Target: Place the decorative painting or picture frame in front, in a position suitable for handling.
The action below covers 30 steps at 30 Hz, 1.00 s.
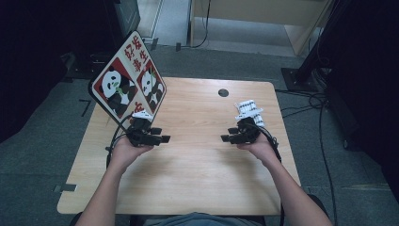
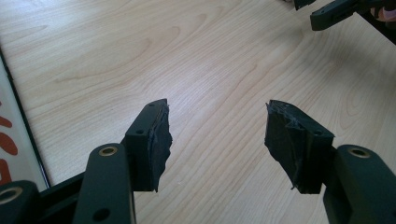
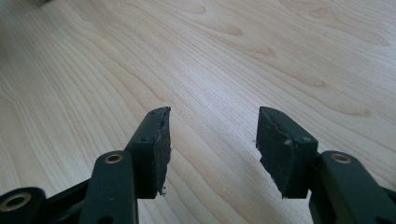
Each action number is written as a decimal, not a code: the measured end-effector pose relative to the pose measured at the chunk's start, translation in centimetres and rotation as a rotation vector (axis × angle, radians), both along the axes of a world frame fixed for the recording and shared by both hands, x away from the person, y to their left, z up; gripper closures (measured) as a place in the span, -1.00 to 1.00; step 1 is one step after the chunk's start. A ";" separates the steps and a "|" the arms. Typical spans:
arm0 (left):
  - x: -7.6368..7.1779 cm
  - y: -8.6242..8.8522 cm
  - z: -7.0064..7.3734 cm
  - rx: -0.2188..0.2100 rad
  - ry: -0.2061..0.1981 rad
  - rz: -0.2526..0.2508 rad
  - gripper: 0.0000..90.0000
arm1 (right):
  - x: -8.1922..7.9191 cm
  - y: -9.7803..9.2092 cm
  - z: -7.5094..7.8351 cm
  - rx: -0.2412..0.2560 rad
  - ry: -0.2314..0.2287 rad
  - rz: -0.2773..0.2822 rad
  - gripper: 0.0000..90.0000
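Observation:
A person's two hands hold black two-jaw grippers over a light wooden table (image 1: 197, 160). My left gripper (image 1: 162, 135) hovers at the table's left side and points right. In the left gripper view it (image 2: 217, 133) stands open with bare wood between its padded jaws. My right gripper (image 1: 227, 134) is at the right side and points left toward the other. In the right gripper view it (image 3: 212, 135) is also open and holds nothing. The far tip of the right gripper (image 2: 334, 14) shows in the left gripper view at the top right.
A diamond-shaped red, white and black panda board (image 1: 127, 77) stands tilted at the table's back left, just behind the left gripper; its edge (image 2: 14, 140) shows in the left gripper view. A round cable hole (image 1: 223, 92) lies near the back edge. Cables run on the floor at right.

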<state>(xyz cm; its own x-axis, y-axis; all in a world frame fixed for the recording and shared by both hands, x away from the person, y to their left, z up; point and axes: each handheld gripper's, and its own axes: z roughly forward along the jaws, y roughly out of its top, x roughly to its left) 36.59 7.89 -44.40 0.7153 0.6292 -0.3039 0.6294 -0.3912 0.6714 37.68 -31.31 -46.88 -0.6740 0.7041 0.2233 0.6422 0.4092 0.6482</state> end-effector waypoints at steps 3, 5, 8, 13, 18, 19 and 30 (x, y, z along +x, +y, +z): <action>-0.3 0.2 0.1 -0.004 -0.005 0.005 -0.11 | 0.2 0.0 0.0 0.004 -0.006 0.001 0.02; -0.4 0.4 0.2 -0.002 -0.006 0.006 -0.12 | 0.4 0.0 0.1 0.005 -0.002 0.002 0.02; -0.7 0.6 0.3 -0.004 -0.011 0.015 -0.12 | 0.5 0.1 0.1 0.005 -0.005 0.006 0.02; -1.2 1.1 0.5 0.000 -0.019 0.026 -0.13 | 0.9 0.2 0.3 0.011 -0.008 0.008 0.02; -1.7 1.6 0.5 0.002 -0.019 0.043 -0.15 | 1.2 0.6 0.3 0.010 -0.005 0.019 0.02; -1.8 1.8 0.6 0.003 -0.021 0.044 -0.15 | 1.3 0.7 0.3 0.006 -0.002 0.020 0.02; -3.3 3.7 1.5 -0.023 -0.044 0.090 -0.16 | 2.0 2.1 0.2 -0.005 0.005 0.058 0.01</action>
